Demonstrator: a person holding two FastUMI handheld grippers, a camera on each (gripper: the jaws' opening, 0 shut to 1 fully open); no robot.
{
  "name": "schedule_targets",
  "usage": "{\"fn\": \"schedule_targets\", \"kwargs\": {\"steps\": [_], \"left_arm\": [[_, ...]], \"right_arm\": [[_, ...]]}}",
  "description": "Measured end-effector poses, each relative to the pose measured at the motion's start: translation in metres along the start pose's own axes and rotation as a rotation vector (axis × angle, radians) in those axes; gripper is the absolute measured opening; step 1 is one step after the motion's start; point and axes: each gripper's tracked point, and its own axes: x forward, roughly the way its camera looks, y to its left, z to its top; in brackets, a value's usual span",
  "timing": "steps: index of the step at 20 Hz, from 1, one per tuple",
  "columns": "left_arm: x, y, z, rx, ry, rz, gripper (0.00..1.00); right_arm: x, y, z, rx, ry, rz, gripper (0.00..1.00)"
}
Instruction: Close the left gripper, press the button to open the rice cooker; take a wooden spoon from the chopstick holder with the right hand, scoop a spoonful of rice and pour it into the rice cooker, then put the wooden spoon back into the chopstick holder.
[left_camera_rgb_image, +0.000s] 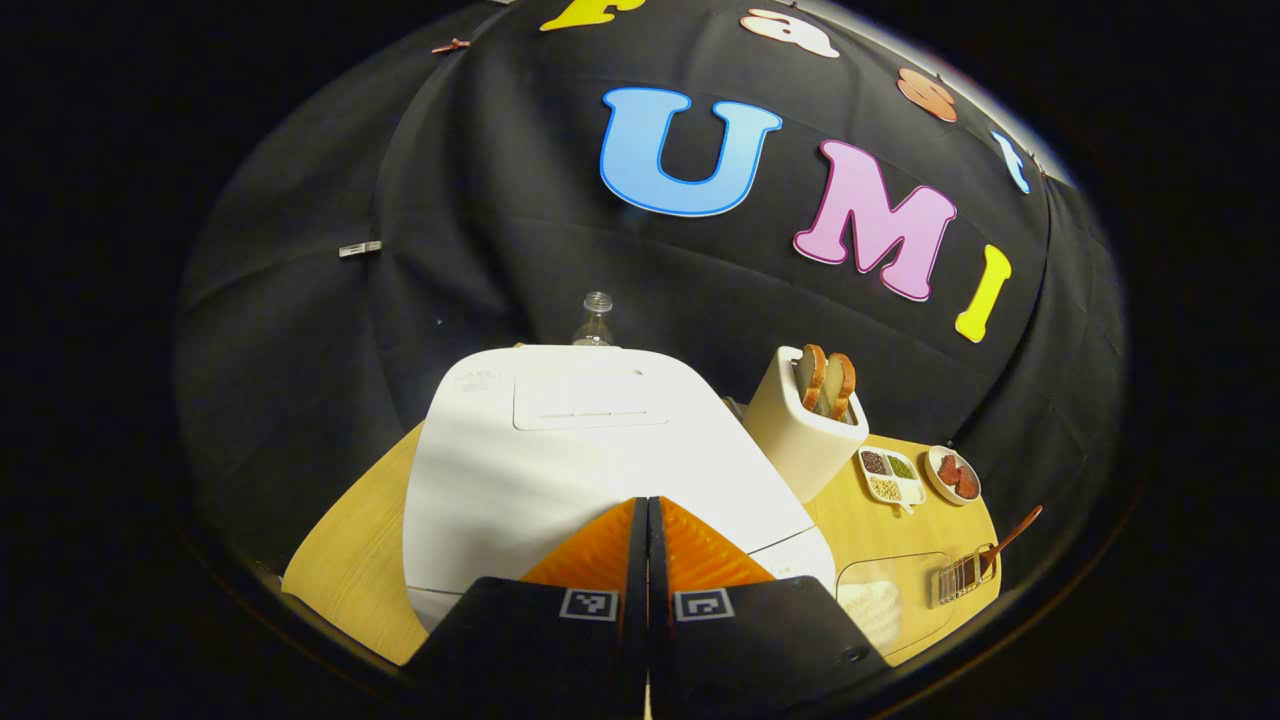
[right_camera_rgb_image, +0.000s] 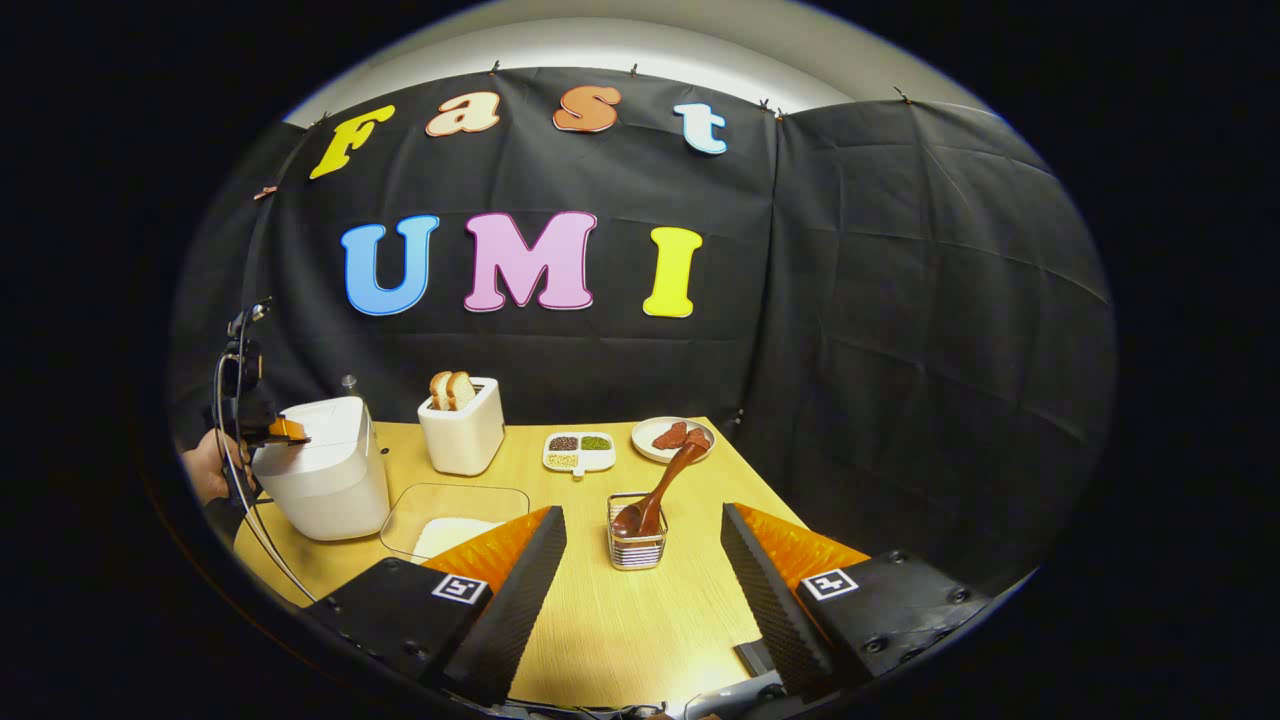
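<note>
The white rice cooker (left_camera_rgb_image: 560, 470) stands with its lid down, close in front in the left gripper view. My left gripper (left_camera_rgb_image: 647, 505) is shut with nothing in it, its tips over the cooker's front top edge. In the right gripper view a hand (right_camera_rgb_image: 205, 465) holds that left gripper (right_camera_rgb_image: 285, 430) at the top of the rice cooker (right_camera_rgb_image: 325, 470). The wooden spoon (right_camera_rgb_image: 665, 485) leans in the wire chopstick holder (right_camera_rgb_image: 637, 548), bowl down. My right gripper (right_camera_rgb_image: 642, 512) is open, just short of the holder. A clear container of rice (right_camera_rgb_image: 455, 520) lies between cooker and holder.
A toaster (right_camera_rgb_image: 462, 430) with bread slices, a divided dish of beans (right_camera_rgb_image: 580, 450) and a plate of red pieces (right_camera_rgb_image: 672, 438) stand along the back of the wooden table (right_camera_rgb_image: 620, 620). A bottle (left_camera_rgb_image: 596, 320) stands behind the cooker.
</note>
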Motion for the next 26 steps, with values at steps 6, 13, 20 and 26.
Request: {"fn": "schedule_targets", "kwargs": {"steps": [6,13,20,26], "left_arm": [[-0.067,0.005,0.095,-0.004,-0.337,0.168,0.1],[-0.139,-0.024,0.071,-0.086,-0.34,0.2,0.08],[-0.18,-0.059,0.008,-0.122,-0.276,0.229,0.17],[-0.19,-0.112,-0.021,0.007,-0.272,0.165,0.47]], "right_arm": [[0.037,-0.005,0.021,0.071,-0.045,0.099,0.98],[0.09,-0.04,0.008,0.136,0.0,0.107,0.98],[0.143,-0.049,-0.027,0.191,0.1,0.172,0.98],[0.188,-0.044,-0.067,0.172,0.212,0.225,0.99]]}}
